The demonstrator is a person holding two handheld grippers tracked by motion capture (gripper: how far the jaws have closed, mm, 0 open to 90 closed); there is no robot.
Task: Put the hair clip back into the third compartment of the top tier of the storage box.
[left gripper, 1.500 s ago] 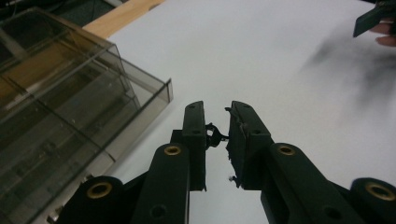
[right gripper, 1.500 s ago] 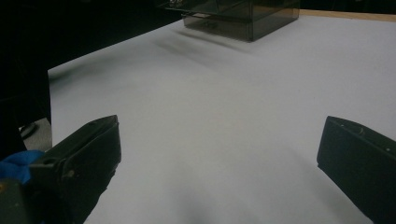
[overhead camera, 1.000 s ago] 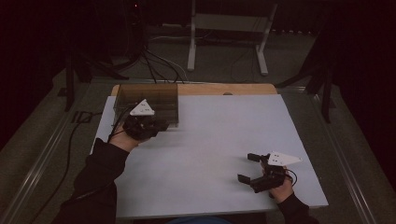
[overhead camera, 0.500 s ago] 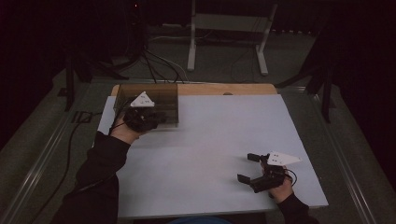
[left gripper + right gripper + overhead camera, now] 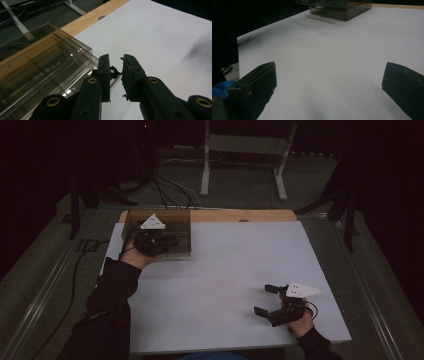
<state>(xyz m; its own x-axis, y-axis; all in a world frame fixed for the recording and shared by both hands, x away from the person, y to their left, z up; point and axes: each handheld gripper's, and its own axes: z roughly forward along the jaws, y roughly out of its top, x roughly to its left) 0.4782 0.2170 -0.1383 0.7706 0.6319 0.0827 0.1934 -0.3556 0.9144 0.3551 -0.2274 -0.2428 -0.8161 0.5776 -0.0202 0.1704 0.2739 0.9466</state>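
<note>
Right gripper point(image 5: 265, 300): nearest the person, low over the white sheet at its near right; jaws spread wide with nothing between them. In the right gripper view they stand at the two bottom corners with bare sheet between.
Right hand point(image 5: 299, 320): comes in from the bottom edge in a dark sleeve.
Surface: a white sheet point(image 5: 240, 280) covers most of the table; a strip of bare wood point(image 5: 240, 215) shows along its far edge.
Left gripper point(image 5: 162, 240): at the far left, over the near part of the clear smoky box point(image 5: 177, 227). In the left gripper view its jaws are nearly together with a narrow gap; a small dark bit sits in that gap, too small to name, so whether they grip anything I cannot tell.
Clear smoky box, detail: the left gripper view shows inner dividers and the box's corner just beside the jaws; the right gripper view shows it far off at the top.
Room: dim; grey floor, dark cables point(image 5: 165, 190) and a white stand point(image 5: 245, 150) beyond the table.
Sheet, detail: the left gripper view shows a round hole in the wood strip.
</note>
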